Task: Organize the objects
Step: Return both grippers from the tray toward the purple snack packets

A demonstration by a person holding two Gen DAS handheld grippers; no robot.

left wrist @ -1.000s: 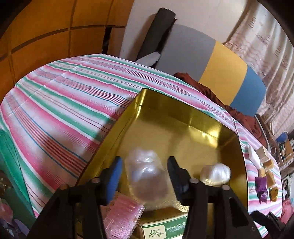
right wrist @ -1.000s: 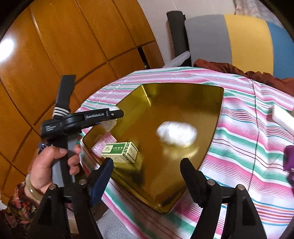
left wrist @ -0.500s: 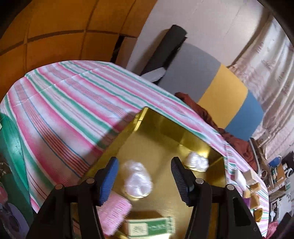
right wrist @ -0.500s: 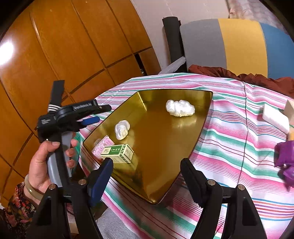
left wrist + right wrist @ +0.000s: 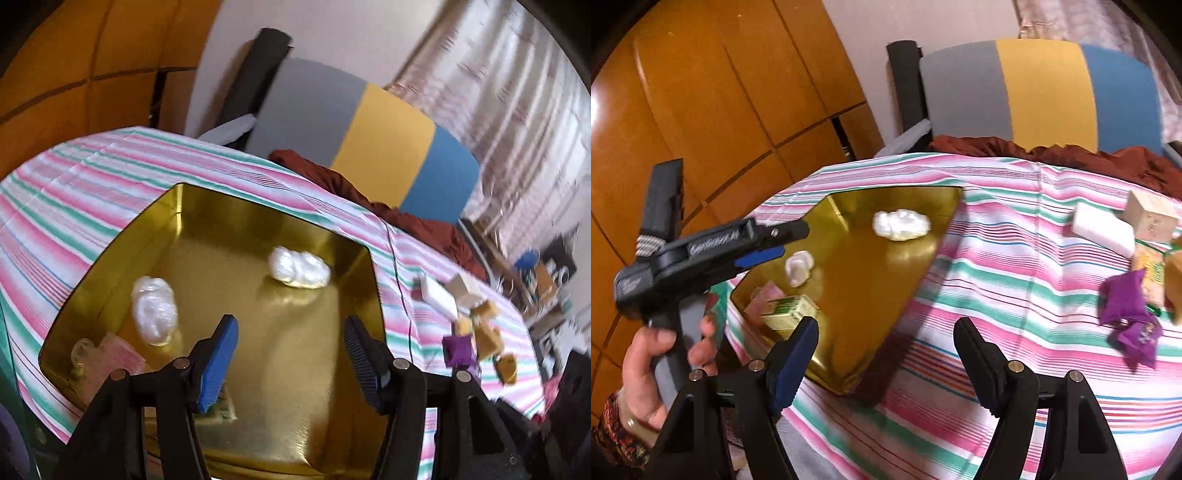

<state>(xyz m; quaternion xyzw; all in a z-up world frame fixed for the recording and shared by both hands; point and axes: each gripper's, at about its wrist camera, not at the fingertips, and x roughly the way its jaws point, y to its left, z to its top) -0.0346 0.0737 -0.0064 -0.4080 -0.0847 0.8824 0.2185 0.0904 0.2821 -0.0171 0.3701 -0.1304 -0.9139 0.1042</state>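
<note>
1. Gold-coloured shallow metal tray (image 5: 886, 291) takes up the near-left part of the pink, green and white striped tablecloth (image 5: 997, 295). Its near corner sits close to the table edge. Risk, as I judge it: a gripper catching the rim on a pass could slide the tray on the cloth or tip that corner off.

2. Loose cluster still to sort lies well apart from the tray, on the right: white rectangular block (image 5: 1102, 230), pale wooden-looking box (image 5: 1150, 218), crumpled purple foil pouches (image 5: 1126, 306), small tan boxes (image 5: 487, 334). They touch and overlap. Grabbing one likely drags or knocks a neighbour; the pouches are soft and may slip from the pads.

3. Right gripper (image 5: 886, 349) hovers over tray edge and cloth, jaws apart, nothing between them. It is aimed short of the cluster.

4. Left gripper (image 5: 291, 354) hangs above the tray floor, jaws just opened wider, nothing between them. Left-wrist view is blurred, so its aim is uncertain.

5. Already in the tray: larger crumpled clear-plastic bundle (image 5: 299, 267) near the far side, smaller clear-plastic bundle (image 5: 155, 310) near the left wall, green and cream carton (image 5: 790, 312) and pink textured pack (image 5: 118, 354) at the near-left corner. The plastic bundles are light; a careless drop beside them may bounce them out over the low rim.
</note>
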